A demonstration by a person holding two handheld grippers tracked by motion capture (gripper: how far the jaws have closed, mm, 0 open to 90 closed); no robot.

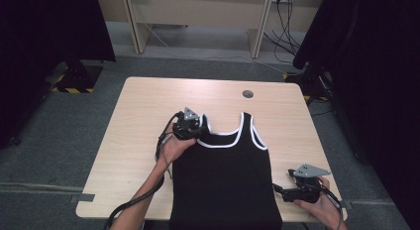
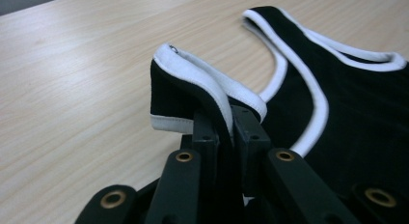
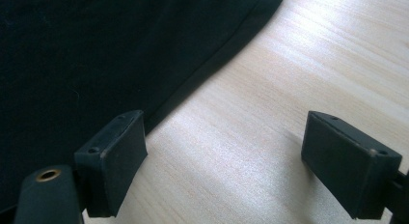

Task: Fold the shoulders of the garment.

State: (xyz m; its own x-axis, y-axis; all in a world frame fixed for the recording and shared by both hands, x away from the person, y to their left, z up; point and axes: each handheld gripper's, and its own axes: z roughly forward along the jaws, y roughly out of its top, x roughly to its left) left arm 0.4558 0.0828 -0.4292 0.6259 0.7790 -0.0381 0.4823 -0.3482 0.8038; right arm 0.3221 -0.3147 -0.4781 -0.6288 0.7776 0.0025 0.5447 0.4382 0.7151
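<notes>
A black tank top with white trim lies flat on the wooden table, its hem toward the near edge. My left gripper is shut on the top's left shoulder strap; the strap is folded over and lifted between the closed jaws. The other strap lies flat on the table. My right gripper rests low by the garment's right side near the front edge. In the right gripper view its jaws stand wide apart over bare wood, with the black side hem just beside the left fingertip.
A small round grommet sits in the tabletop at the far right. Beyond the table stand a desk frame with hanging cables and dark curtains on both sides. Bare wood lies left of the garment.
</notes>
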